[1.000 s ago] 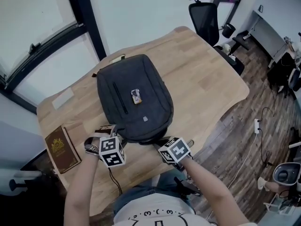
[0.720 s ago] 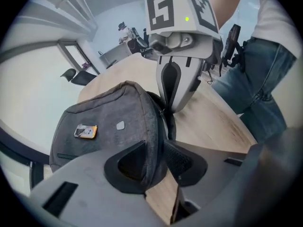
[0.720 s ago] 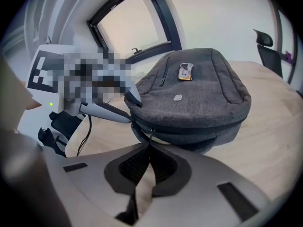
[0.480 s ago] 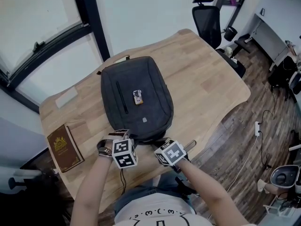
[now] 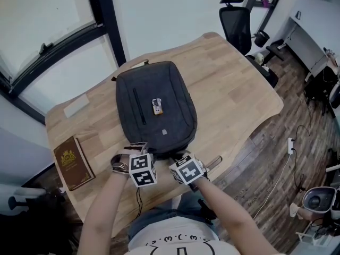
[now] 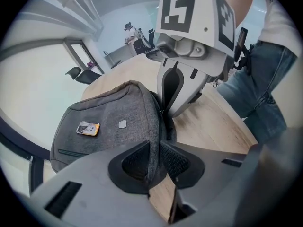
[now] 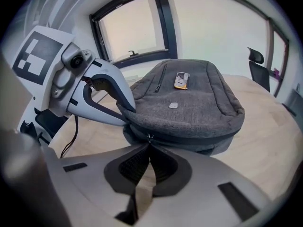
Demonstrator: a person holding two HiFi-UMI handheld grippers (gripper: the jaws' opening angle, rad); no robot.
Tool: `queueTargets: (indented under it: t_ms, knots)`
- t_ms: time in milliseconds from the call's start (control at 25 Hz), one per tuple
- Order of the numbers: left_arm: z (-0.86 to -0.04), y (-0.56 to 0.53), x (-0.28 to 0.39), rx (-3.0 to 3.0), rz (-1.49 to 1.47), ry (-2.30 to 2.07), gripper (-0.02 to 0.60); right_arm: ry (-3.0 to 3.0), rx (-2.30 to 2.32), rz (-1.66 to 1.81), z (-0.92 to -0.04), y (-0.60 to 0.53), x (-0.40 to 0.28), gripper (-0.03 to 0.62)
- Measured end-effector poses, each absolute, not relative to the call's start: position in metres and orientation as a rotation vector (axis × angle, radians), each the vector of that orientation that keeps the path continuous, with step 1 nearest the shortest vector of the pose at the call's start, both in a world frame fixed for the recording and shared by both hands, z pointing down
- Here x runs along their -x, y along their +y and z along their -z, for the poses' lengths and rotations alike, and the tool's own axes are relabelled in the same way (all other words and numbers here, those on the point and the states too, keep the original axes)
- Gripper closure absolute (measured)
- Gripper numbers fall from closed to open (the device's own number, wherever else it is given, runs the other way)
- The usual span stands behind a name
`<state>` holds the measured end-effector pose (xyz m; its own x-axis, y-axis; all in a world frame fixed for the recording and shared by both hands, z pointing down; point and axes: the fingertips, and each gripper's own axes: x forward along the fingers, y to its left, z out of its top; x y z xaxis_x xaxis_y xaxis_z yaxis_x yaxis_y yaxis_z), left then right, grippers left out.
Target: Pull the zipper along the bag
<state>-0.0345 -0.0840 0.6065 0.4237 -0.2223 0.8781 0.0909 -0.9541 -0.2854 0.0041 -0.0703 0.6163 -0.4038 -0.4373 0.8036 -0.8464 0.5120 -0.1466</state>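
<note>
left gripper [image 6: 155,150]: jaws have just been closing; pads now pinch a fold of grey fabric at the bag's near end
right gripper [image 7: 147,150]: jaws together, clamped on the thin zipper pull [image 7: 149,138] just under the bag's side seam
grippers: just beside each other, both at the bag's near end
bag [image 5: 156,89]: dark grey backpack, flat on the table, handle end far, near end close to the table's near edge
tag [image 5: 156,107]: small, orange and white, on the bag's front; print too small to read
patch [image 5: 164,133]: tiny pale logo below the tag, unreadable
book [image 5: 73,162]: brown, gold crest, lettering not legible; left of the bag, apart from it, by the table's left edge
table [image 5: 234,94]: wood, bare right of the bag and at its far right corner
chair [image 5: 235,23]: black, past the table's far right corner
</note>
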Motion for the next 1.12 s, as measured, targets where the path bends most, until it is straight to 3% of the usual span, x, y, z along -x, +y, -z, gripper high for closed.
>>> queueTargets:
  t_ms: [440,1120]
  knots:
    - [-0.603,-0.083,0.037,2.38,1.483,0.09,0.517,-1.975,-0.991,-0.774,-0.608,-0.065,-0.044,0.54]
    - [-0.605,-0.085,0.041,2.389,1.594,0.174,0.52,-1.873,-0.818,-0.579,-0.611,-0.108,-0.136,0.536]
